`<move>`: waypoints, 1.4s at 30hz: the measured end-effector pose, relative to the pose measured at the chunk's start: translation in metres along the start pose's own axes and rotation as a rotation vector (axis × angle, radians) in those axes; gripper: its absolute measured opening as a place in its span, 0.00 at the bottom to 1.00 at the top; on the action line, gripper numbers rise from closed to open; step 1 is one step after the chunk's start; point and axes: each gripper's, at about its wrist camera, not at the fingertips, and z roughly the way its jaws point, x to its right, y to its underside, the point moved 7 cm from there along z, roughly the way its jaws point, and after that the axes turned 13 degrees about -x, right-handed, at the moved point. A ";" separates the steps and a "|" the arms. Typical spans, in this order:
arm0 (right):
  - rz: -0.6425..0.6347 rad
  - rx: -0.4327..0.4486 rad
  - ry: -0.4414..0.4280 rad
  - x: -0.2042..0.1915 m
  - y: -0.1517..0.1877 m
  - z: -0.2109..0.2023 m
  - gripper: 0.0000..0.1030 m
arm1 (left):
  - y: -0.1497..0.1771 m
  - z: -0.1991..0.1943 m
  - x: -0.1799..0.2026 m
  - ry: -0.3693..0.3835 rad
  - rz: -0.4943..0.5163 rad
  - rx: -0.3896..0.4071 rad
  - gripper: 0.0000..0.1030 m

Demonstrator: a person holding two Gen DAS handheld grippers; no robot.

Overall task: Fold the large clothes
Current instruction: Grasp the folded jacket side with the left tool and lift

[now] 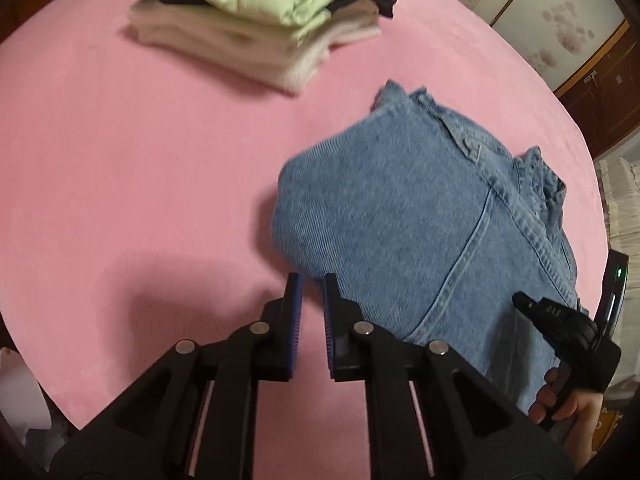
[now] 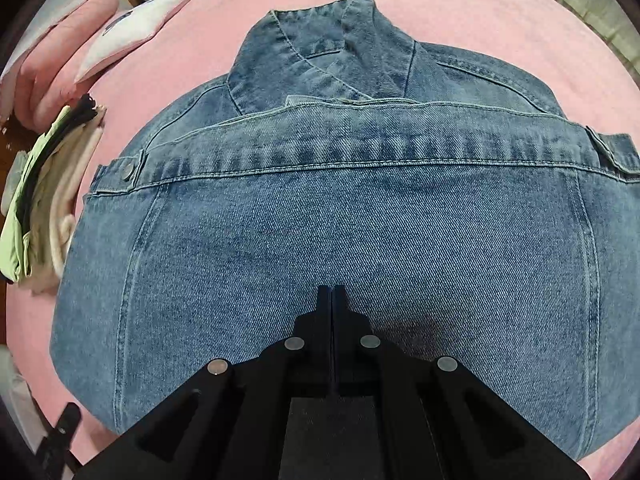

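A folded blue denim jacket lies on the pink bed sheet, collar at the far end. It also shows in the left wrist view at the right. My right gripper is shut and empty, its tips over the middle of the jacket's back panel. My left gripper is slightly open and empty, just off the jacket's near left edge, over the pink sheet. The right gripper's body shows at the jacket's right side, held by a hand.
A stack of folded clothes, light green on top over black and cream, sits at the far side of the bed; it appears at the left in the right wrist view. Pink and white pillows lie behind it. Wardrobe doors stand beyond the bed.
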 end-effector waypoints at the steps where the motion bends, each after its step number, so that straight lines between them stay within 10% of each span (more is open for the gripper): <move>1: -0.020 -0.006 -0.001 -0.001 0.000 0.000 0.00 | 0.001 0.002 0.001 0.001 0.003 -0.010 0.08; 5: -0.027 -0.033 -0.041 0.003 -0.004 0.000 0.00 | 0.001 0.011 0.008 0.032 0.020 -0.053 0.12; 9: -0.043 -0.032 -0.040 0.004 -0.007 0.001 0.00 | -0.001 0.021 0.012 0.112 -0.017 -0.096 0.53; 15: -0.055 -0.022 -0.029 0.003 -0.004 -0.002 0.00 | -0.008 0.059 0.020 0.408 -0.143 -0.259 0.73; 19: -0.068 -0.002 -0.028 0.001 -0.002 -0.002 0.00 | -0.026 0.069 0.027 0.467 -0.179 -0.203 0.78; 34: -0.067 -0.008 -0.074 0.008 -0.002 -0.004 0.00 | -0.060 0.092 0.061 0.268 -0.232 -0.120 0.83; 42: -0.060 -0.009 -0.077 0.009 0.000 -0.006 0.00 | -0.061 0.070 0.048 0.224 -0.358 0.052 0.76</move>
